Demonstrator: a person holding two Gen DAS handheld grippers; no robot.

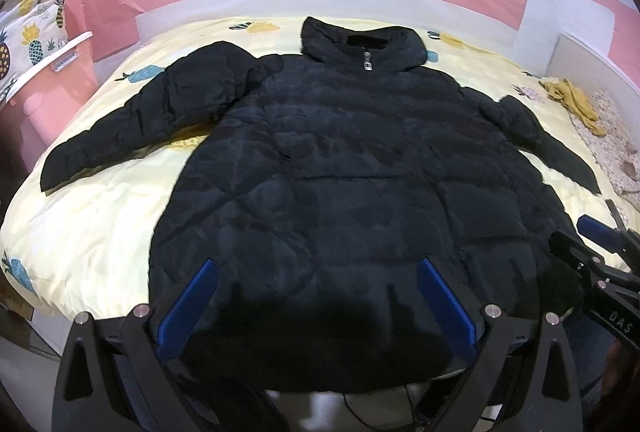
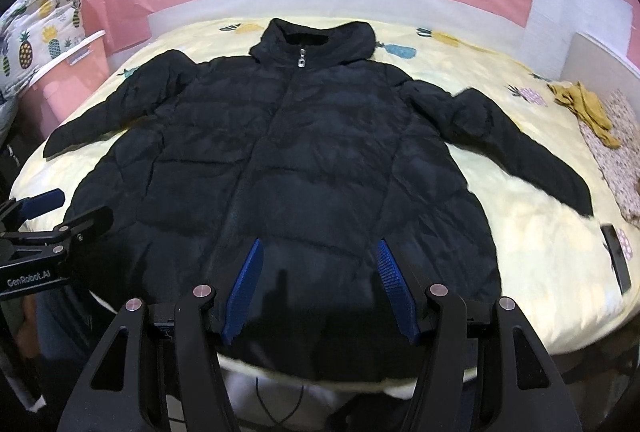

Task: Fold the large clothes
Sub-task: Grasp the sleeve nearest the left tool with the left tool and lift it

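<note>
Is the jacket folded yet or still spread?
Spread. The jacket lies flat on the bed, front up, zipped, both sleeves out to the sides.

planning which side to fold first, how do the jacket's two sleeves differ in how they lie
In the right wrist view, the sleeve on the left lies closer to the jacket body, showing little sheet between. The sleeve on the right angles further out, its cuff near a dark flat object. Both are black, quilted, flat and unfolded.

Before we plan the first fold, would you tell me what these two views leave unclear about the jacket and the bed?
- Jacket hem: both views, shadowed behind the open left gripper and open right gripper.
- Dark flat object on the bed: right wrist view, too blurred to identify.
- Mustard cloth: too small to identify.
</note>
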